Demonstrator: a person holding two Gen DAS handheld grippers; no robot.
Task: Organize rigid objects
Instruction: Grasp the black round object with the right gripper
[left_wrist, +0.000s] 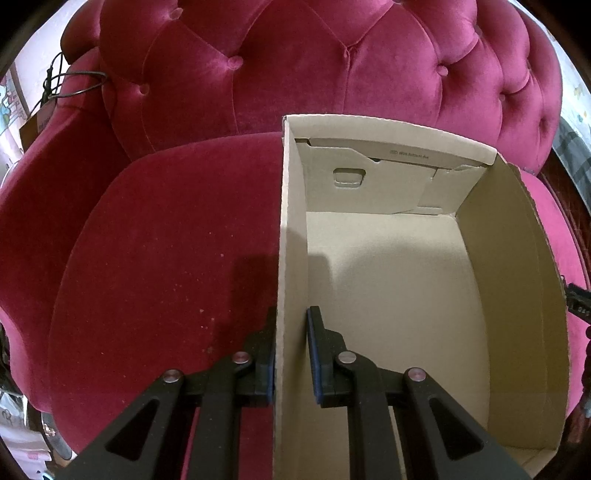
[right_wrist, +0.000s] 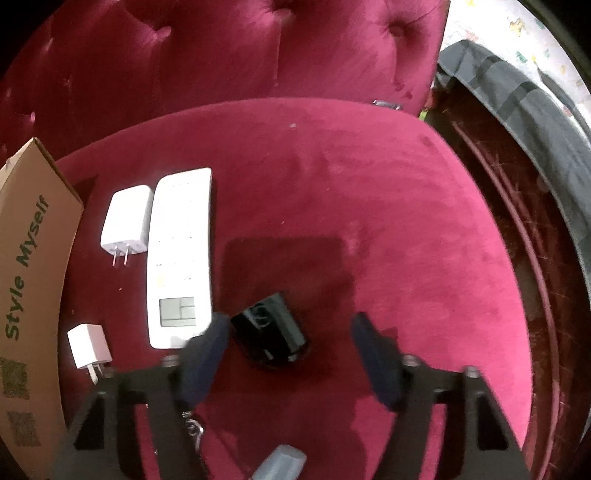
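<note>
The left gripper (left_wrist: 291, 325) clamps the left wall of the open cardboard box (left_wrist: 291, 229) on the red velvet sofa seat (right_wrist: 369, 192). The right gripper (right_wrist: 288, 332) hangs wide open, a black charger (right_wrist: 269, 328) on the seat between its fingers, nearer the left one; a white remote (right_wrist: 181, 254) and two white plug adapters (right_wrist: 125, 221) lie to its left.

Item: my tufted armchair (left_wrist: 332, 62), crimson velvet, buttoned back, broad seat cushion (right_wrist: 369, 206) (faintly speckled with lint). Dark carved wooden frame (right_wrist: 517, 206) along its right edge. Grey folded cloth (right_wrist: 517, 96) beside it. Pale patterned wall (left_wrist: 574, 92) behind. Black looped cable (left_wrist: 70, 83) over my chair's left arm.
</note>
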